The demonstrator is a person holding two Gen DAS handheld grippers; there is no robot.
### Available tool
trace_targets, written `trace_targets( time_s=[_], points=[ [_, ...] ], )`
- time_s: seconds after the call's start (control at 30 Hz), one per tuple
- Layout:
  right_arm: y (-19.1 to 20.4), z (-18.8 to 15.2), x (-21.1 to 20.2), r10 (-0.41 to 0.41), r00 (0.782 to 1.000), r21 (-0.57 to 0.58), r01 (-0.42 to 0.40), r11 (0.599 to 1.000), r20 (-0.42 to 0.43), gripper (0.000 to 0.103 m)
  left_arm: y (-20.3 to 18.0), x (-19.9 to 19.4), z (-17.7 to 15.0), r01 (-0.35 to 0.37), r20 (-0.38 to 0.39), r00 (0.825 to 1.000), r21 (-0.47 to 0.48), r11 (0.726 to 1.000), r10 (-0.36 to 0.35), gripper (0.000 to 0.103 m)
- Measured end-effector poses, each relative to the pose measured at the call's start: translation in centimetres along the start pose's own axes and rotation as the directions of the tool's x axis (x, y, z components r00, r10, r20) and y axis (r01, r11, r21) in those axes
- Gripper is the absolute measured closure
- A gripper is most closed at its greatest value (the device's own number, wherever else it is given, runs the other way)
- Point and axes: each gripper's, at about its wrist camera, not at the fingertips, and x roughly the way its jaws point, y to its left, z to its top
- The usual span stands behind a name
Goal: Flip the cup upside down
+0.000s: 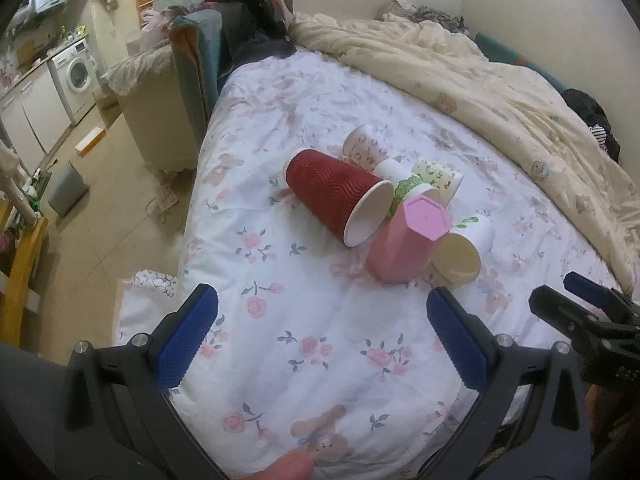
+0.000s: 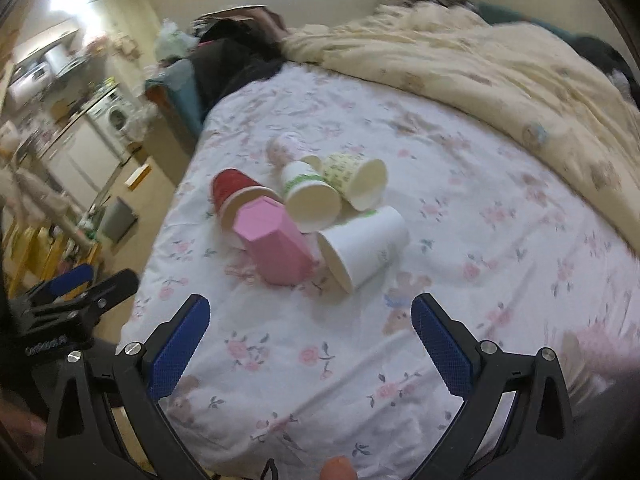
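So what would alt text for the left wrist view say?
A cluster of cups lies on a floral bed: a red cup on its side, a pink cup upside down, paper cups behind. The open left gripper hovers in front.

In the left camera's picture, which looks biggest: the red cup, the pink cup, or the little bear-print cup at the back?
1. Red cup
2. Pink cup, close behind and nearer the camera, so unsure
3. Bear-print cup, smallest but farthest

Pink cup stands inverted beyond gaping left claw.

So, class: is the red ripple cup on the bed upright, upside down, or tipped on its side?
Tipped on its side. The red cup lies along the bedsheet, its open white mouth facing sideways, beside the pink cup.
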Motion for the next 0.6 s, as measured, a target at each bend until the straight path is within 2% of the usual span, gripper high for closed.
trace_targets(
  time_s=[0.6],
  points=[
    [0.07,0.04,0.71,-0.056,0.998,-0.028,0.056,0.998,0.016,0.0,0.23,0.54,-0.01,0.009,-0.014,1.0,-0.026,1.0,-0.01,0.0]
  ],
)
